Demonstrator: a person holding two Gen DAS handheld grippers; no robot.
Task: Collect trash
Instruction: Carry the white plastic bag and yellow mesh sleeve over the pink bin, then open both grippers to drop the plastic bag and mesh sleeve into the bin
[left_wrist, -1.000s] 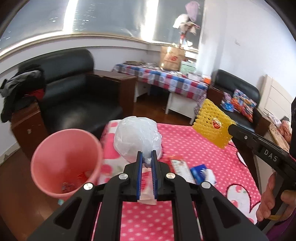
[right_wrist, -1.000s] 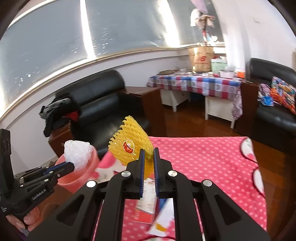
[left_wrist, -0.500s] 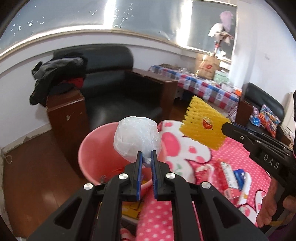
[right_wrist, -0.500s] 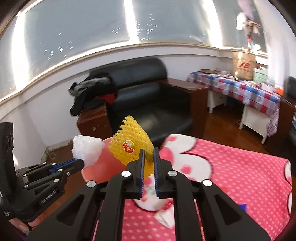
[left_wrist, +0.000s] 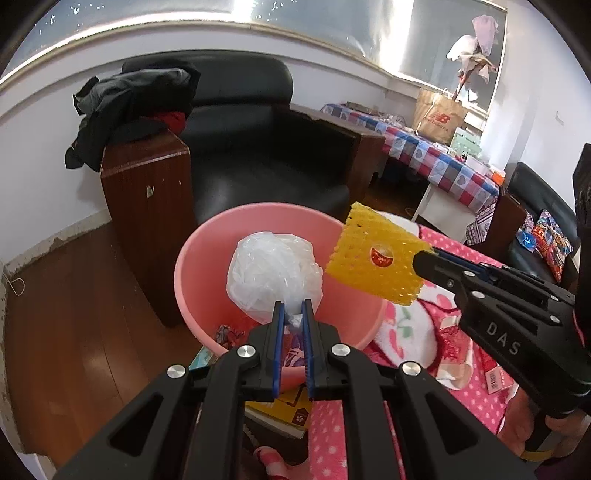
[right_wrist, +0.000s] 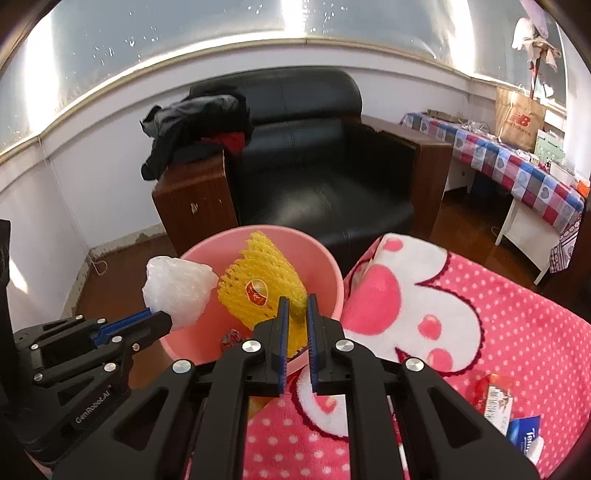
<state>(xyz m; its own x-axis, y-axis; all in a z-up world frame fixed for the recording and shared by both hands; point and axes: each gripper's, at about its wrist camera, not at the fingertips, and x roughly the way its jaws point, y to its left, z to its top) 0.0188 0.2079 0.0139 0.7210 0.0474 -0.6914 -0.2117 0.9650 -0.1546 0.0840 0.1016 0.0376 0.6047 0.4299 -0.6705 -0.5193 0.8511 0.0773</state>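
Note:
A pink bin stands on the floor beside the pink dotted blanket. My left gripper is shut on a crumpled clear plastic bag, held over the bin's mouth. My right gripper is shut on a yellow foam fruit net with a red sticker, also over the bin. Some wrappers lie at the bin's bottom.
A black armchair with wooden sides and a dark jacket stands behind the bin. Red and blue packets lie on the blanket at the right. A yellow box sits below the bin. A checked-cloth table stands farther back.
Both grippers swung left from above the blanket to above the pink bin and sank a little, each keeping its load. The bin now fills the middle of both views.

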